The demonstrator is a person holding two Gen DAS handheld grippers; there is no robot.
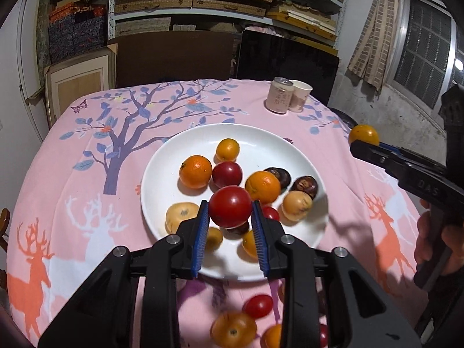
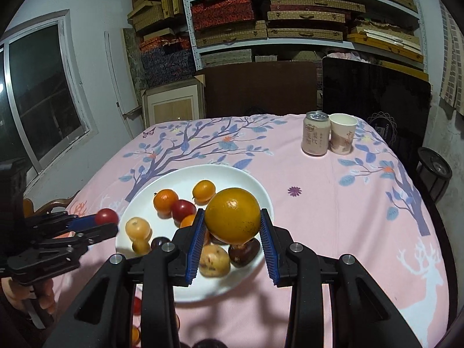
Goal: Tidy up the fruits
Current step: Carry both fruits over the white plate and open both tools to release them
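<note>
Here the left gripper [image 1: 230, 206] pinches a red tomato [image 1: 230, 206], the right gripper [image 2: 233, 216] an orange [image 2: 233, 216], hiding plate [image 1: 162, 168] fruit.

My left gripper [image 1: 230, 213] is hiding a dark fruit [image 1: 236, 230] on the plate [image 1: 162, 156]. Loose fruits [image 1: 233, 329] below are blurring, my arm hiding some.

"DAS" — right gripper [image 1: 366, 148] arm

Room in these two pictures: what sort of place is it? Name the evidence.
Probably a household storeroom: shelves of stacked boxes, framed pictures leaning on the wall, a table with a cloth.
</note>
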